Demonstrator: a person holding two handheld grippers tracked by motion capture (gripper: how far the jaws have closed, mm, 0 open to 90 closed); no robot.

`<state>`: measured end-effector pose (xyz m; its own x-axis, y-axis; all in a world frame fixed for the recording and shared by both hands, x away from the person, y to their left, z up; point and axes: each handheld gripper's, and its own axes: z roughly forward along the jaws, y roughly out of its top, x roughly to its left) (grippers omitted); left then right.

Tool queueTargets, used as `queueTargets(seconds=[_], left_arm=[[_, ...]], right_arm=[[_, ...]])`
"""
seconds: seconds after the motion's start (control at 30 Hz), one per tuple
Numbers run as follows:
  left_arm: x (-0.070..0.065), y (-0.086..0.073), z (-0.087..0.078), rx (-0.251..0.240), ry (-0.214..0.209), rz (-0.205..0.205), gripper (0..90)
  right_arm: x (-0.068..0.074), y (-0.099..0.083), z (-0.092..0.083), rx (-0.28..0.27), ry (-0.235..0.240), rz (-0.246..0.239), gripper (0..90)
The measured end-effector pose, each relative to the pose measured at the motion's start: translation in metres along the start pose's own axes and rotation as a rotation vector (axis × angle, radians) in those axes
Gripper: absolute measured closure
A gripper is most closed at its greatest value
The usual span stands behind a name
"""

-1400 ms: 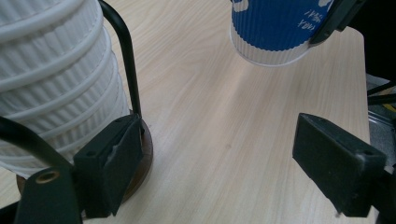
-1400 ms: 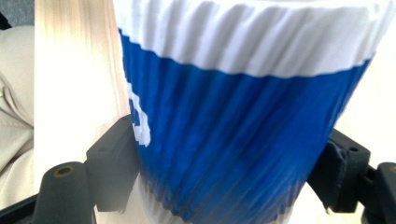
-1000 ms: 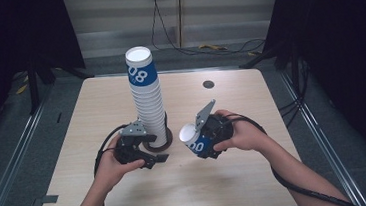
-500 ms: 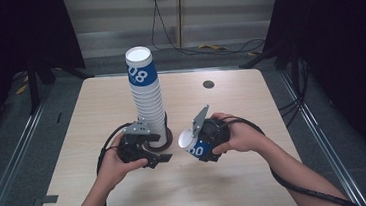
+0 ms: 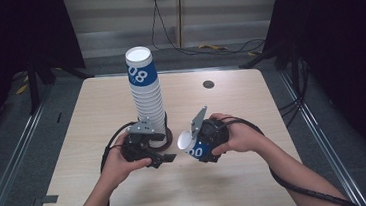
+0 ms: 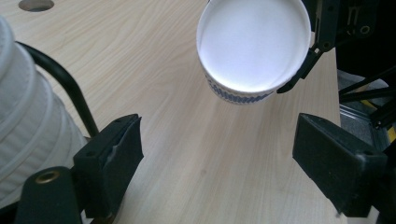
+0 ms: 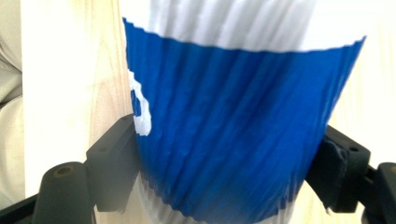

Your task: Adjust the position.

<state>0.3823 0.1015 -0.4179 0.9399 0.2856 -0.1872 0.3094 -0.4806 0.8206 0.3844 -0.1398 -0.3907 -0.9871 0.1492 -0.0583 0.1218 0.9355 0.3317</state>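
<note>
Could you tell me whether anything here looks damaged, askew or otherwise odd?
Yes: the loose paper cup clamped in the right gripper has a creased, rippled blue wall. The cup stack leans slightly. The left gripper is open with nothing between its jaws.

Blue-and-white ribbed paper cup point(image 5: 194, 144) tilted sideways, beside tall cup stack point(image 5: 148, 98).

The table point(image 5: 257, 176) is pale wood-grain laminate, smooth and matt. The cup point(image 7: 233, 126) is ribbed paper, blue and white, its inside point(image 6: 254, 44) plain smooth white. The stack of cups point(image 5: 146, 96) shows the same ridged paper. The gripper bodies look like matt black plastic.
</note>
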Motion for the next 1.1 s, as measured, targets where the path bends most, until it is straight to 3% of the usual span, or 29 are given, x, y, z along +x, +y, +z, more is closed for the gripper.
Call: queueTargets(seconds=[0.6,1.1], left_arm=[[-0.005,0.013,0.016,-0.015,-0.047,0.013,15.8],[-0.007,0.019,0.027,-0.006,-0.061,0.031,15.8]], right_arm=[[0.003,0.005,0.004,-0.011,0.017,-0.015,20.9],[0.004,0.009,0.003,-0.004,0.02,-0.03,20.8]])
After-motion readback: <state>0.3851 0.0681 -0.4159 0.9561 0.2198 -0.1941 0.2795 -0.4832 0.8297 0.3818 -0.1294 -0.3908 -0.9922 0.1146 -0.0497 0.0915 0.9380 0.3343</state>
